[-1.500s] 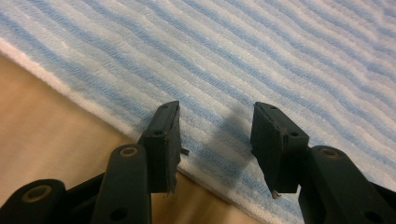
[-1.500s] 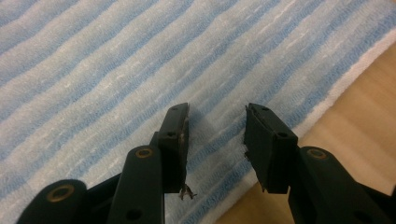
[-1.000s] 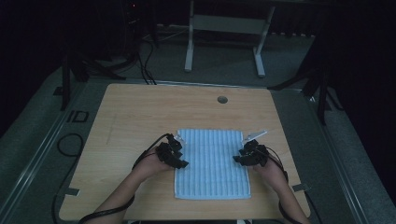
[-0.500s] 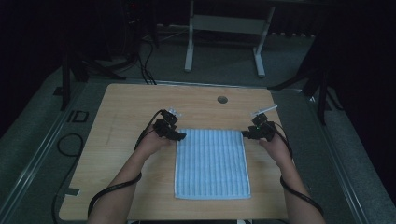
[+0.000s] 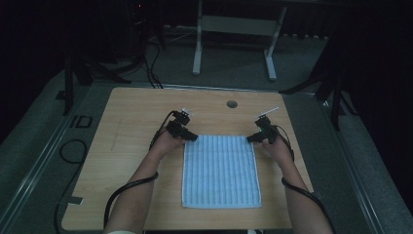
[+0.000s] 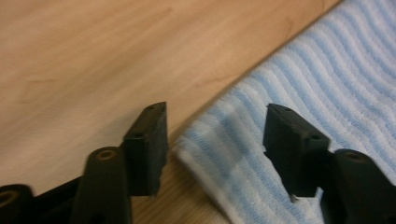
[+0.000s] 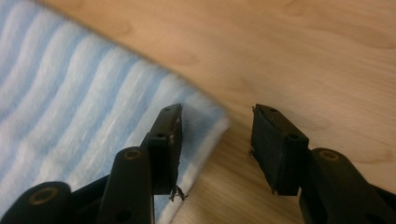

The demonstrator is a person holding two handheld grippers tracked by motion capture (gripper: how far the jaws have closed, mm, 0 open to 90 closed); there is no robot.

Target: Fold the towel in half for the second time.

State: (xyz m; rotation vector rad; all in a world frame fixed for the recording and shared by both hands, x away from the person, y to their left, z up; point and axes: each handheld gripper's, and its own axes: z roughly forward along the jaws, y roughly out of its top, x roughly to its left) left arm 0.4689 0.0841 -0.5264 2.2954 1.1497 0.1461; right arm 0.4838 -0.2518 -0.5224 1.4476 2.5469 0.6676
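Note:
A light blue striped towel (image 5: 221, 170) lies flat on the wooden table (image 5: 131, 117). My left gripper (image 5: 190, 137) is at the towel's far left corner. In the left gripper view its jaws (image 6: 217, 109) straddle that corner of the towel (image 6: 327, 79); they have just been closing a little, and the pads stand clear of the cloth. My right gripper (image 5: 251, 139) is at the far right corner. In the right gripper view it (image 7: 217, 109) stands open, one jaw over the towel (image 7: 70, 93) and the other over bare wood.
A round cable hole (image 5: 232, 104) sits near the table's far edge. Cables trail from both grippers down along the forearms. Beyond the table stand a white frame (image 5: 234, 24) and dark stands on the floor.
Both hands have slid away from the person along the towel's side edges, from about its middle to its far corners. The towel has stayed flat.

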